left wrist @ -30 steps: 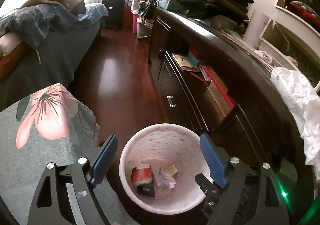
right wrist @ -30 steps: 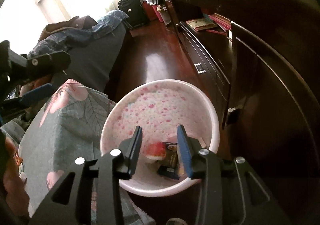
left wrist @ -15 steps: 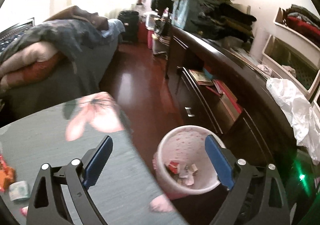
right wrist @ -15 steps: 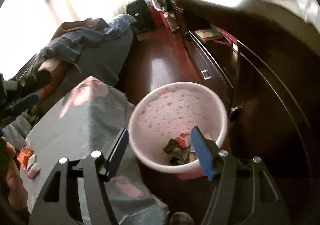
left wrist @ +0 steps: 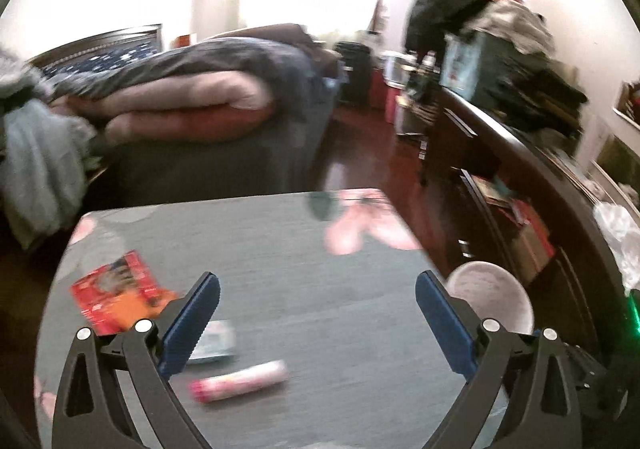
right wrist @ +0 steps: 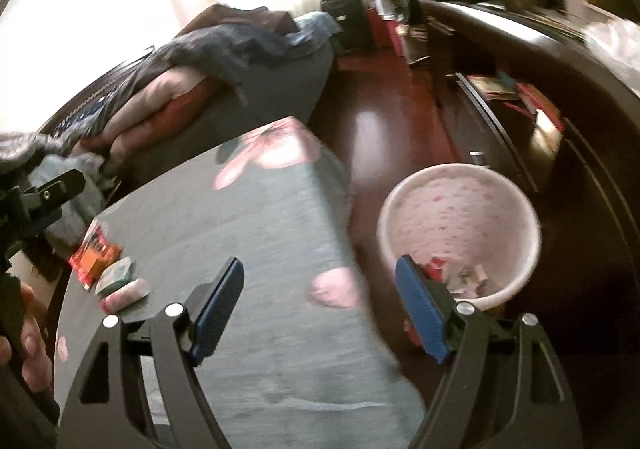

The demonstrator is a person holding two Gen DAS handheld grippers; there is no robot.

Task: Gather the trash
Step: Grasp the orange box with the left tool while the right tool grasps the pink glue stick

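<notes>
A pink-speckled white bin (right wrist: 460, 221) stands on the floor right of the grey floral table (right wrist: 264, 233); several wrappers lie in it. It also shows in the left wrist view (left wrist: 490, 301). On the table lie a red-orange packet (left wrist: 114, 291), a small pale green packet (left wrist: 214, 341) and a pink-white tube (left wrist: 240, 375); the same three show at the table's left in the right wrist view (right wrist: 96, 255). My left gripper (left wrist: 318, 323) is open and empty above the table. My right gripper (right wrist: 320, 309) is open and empty over the table's right edge, beside the bin.
A dark wooden dresser (left wrist: 532, 185) with books runs along the right. A bed with piled blankets (left wrist: 192, 105) lies behind the table. Red-brown floor (right wrist: 384, 129) lies between them. White plastic (left wrist: 618, 237) sits on the dresser.
Both grippers have pulled up and left from over the bin to the table. The right gripper's jaws have opened wide. The table trash has come into view.
</notes>
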